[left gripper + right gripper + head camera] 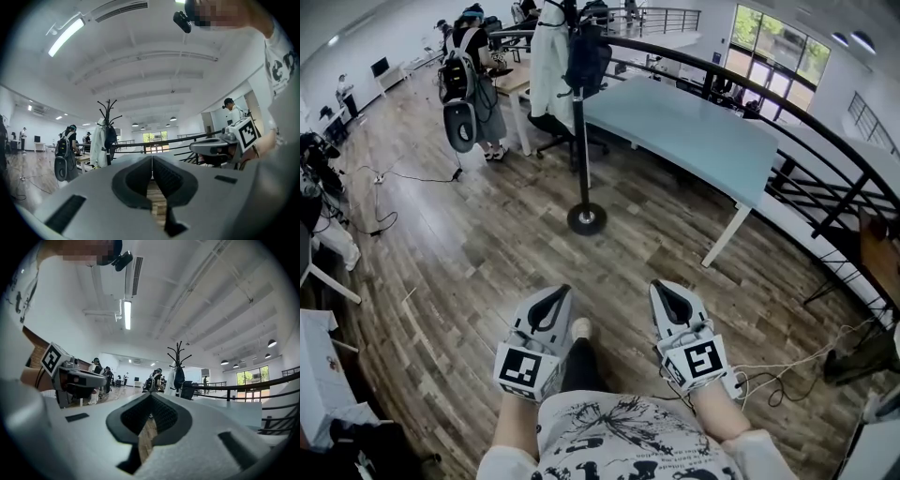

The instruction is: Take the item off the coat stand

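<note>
A black coat stand point(583, 141) rises from a round base on the wooden floor ahead of me. A white garment point(549, 66) and a dark bag point(588, 58) hang on it. Both gripper views show the coat stand point(108, 131) point(178, 369) far off with the same items. My left gripper point(553, 296) and right gripper point(662, 292) are held low, side by side near my body, pointing level toward the stand and well short of it. Both have their jaws shut with nothing between them.
A long pale blue table point(694, 131) stands right of the coat stand, with a black railing point(825, 141) behind it. A person with a backpack point(464, 84) stands at a desk to the left. Cables point(384, 178) trail over the floor at left and lower right.
</note>
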`<state>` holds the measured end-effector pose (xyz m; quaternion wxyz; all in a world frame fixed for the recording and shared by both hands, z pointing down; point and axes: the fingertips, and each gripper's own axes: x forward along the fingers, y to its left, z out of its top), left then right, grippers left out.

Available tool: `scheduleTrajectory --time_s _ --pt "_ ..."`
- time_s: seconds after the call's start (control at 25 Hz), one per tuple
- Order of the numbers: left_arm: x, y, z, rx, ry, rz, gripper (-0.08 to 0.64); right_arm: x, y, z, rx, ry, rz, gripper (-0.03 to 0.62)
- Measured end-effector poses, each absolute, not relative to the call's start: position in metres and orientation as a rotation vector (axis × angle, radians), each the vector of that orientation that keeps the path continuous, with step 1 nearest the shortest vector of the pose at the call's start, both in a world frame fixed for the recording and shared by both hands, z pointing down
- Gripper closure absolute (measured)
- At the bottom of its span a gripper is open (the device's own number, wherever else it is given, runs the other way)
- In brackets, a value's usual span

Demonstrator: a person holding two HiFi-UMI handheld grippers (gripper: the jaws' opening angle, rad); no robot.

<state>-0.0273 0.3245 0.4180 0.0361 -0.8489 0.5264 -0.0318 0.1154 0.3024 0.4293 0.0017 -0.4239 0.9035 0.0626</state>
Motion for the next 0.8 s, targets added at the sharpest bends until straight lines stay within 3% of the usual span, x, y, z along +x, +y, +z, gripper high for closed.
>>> scheduleTrajectory --time_s 0.36,0.8 --pt "-0.056 0.159 0.424 -2.658 1.552 -0.086 0.555 0.097 0.144 0.423 -1.466 2.753 0.180 0.598" --pt "-0.137 -0.056 0.391 -2.643 1.484 -0.051 0.555 0.019 -0.063 0.404 -1.516 2.712 0.215 0.598"
